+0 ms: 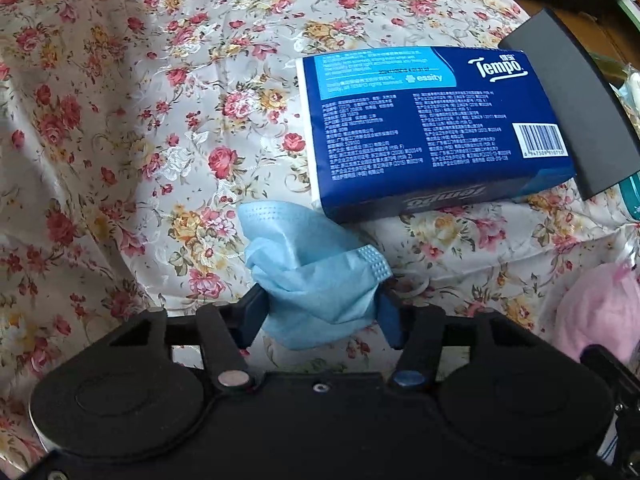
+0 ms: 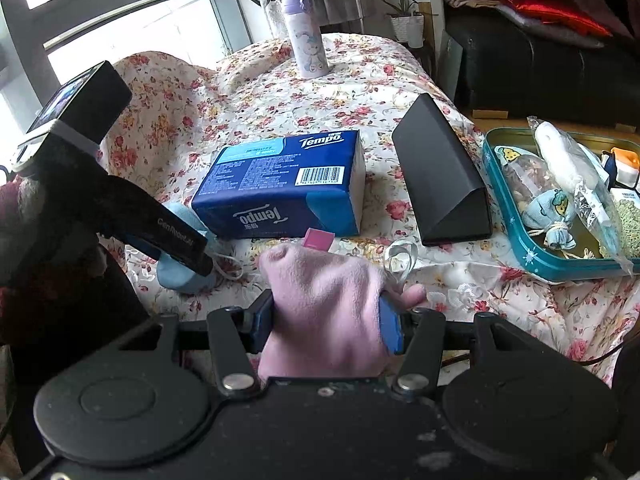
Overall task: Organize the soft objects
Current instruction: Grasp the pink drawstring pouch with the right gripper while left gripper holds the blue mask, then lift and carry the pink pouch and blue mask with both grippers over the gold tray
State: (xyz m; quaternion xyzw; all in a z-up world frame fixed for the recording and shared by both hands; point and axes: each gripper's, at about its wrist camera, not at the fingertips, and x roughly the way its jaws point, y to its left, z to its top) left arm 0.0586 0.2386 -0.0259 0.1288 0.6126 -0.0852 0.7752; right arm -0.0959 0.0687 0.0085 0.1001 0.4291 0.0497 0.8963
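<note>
Left gripper (image 1: 322, 312) is clamped on the crumpled blue mask (image 1: 316, 276), just in front of the Tempo pack (image 1: 432, 128) on the floral cloth (image 1: 140, 140). Right gripper (image 2: 328, 326) is squeezing a pink sock (image 2: 324, 300), also just in front of the pack, with the black case (image 2: 440, 176) and teal tin (image 2: 516, 240) off to its right.

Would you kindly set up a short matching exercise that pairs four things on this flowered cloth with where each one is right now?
Things:
1. blue face mask
2. pink cloth
3. tissue pack
4. bottle

Places:
A. upright at the far end of the flowered cloth
B. pinched in the right gripper
C. lying flat beside the black case
D. pinched in the left gripper

Pairs: 1-D, 2-B, 3-C, 4-A
</note>
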